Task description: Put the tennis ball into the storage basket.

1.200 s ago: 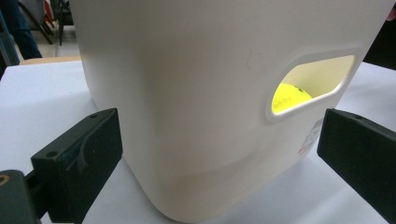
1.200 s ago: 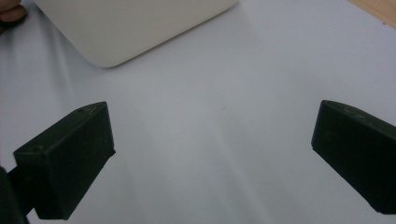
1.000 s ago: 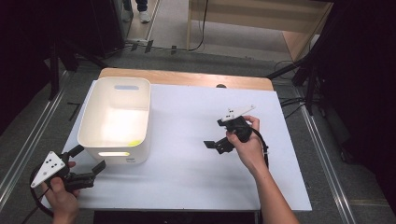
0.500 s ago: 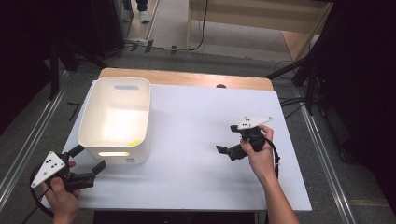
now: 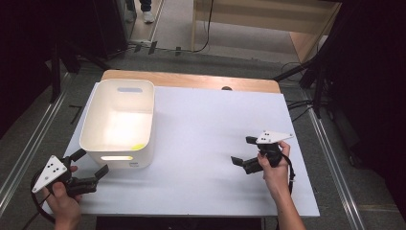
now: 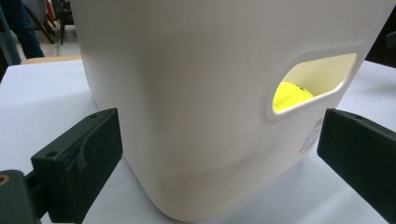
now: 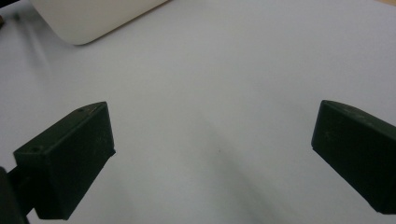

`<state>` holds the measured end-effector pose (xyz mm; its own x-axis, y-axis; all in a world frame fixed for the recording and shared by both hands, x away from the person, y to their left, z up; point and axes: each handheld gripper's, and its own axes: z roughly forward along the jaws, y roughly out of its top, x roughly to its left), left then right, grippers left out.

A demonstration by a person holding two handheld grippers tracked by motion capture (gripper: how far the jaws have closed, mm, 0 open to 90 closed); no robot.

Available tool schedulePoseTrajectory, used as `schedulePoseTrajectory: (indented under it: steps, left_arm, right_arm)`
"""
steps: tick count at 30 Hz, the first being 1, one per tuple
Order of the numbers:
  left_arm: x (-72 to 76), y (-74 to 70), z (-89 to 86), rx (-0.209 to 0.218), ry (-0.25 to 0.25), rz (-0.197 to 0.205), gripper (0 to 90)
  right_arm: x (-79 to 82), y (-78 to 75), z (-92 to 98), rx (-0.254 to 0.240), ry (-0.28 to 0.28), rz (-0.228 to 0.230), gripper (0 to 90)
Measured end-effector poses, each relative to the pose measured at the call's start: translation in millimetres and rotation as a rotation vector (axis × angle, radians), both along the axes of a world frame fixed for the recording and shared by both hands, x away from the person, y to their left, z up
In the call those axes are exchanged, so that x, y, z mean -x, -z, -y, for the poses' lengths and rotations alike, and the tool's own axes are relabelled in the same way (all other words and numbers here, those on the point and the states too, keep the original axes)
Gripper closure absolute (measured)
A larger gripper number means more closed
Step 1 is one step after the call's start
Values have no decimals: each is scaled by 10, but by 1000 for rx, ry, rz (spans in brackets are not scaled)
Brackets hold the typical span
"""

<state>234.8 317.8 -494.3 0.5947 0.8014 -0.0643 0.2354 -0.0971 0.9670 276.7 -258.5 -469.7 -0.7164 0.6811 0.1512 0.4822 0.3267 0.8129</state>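
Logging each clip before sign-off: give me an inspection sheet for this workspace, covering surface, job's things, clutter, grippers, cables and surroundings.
Surface: white table top, bare in the middle, with a wooden strip along the far edge.
Job's things: white bin upright at the left side; a yellow ball lies inside it, seen through the handle hole.
Clutter: nothing seen.
Grippers: left gripper open, just short of the bin's near wall, holding nothing; right gripper open, over bare table at the right, holding nothing.
Cables: one black cable trails from the right gripper; another runs across the floor beyond the table.
Surroundings: wooden furniture and a person's shoe at the far side.
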Motion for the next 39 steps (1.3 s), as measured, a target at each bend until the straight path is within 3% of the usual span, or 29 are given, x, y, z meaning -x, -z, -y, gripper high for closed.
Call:
schedulePoseTrajectory:
  steps: [33,39]
  left_arm:
    - [5,-3,0,-10,-1,-1,2]
    - [5,-5,10,-17,4,3,2]
  right_arm:
    - [545,301,738,-73,163,35,0]
    - [676,330,834,-78,192,61,0]
